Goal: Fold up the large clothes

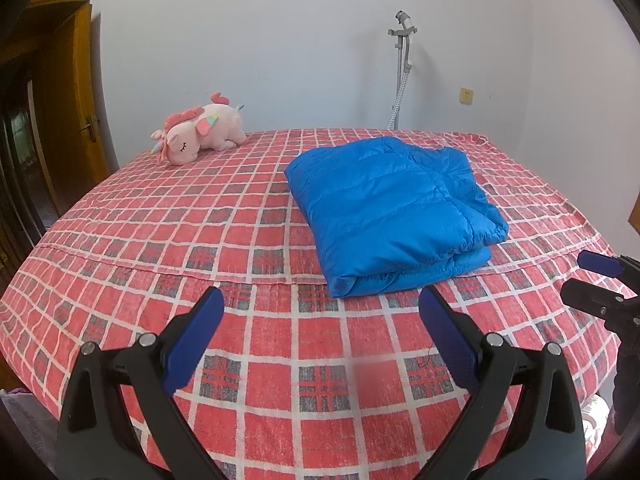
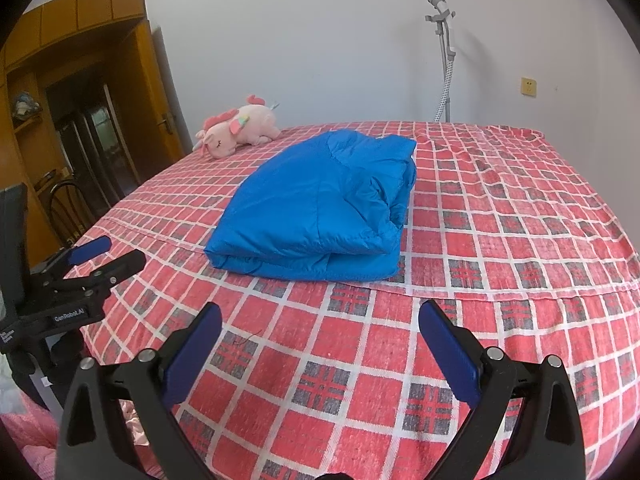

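Jacket (image 1: 394,216) lay folded mid-bed (image 1: 160,240); my left gripper (image 1: 320,336) and right gripper (image 2: 320,340) hung wide open, empty; I judged the puffy layers might spring apart if nudged

Left tongs (image 1: 320,300) — right tongs (image 2: 320,312); both agape

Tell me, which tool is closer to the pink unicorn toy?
Left. The left tool sits open over the bed's near-left part, on the pink unicorn toy side. The right tool is open farther right, with the folded blue jacket between it and the toy.
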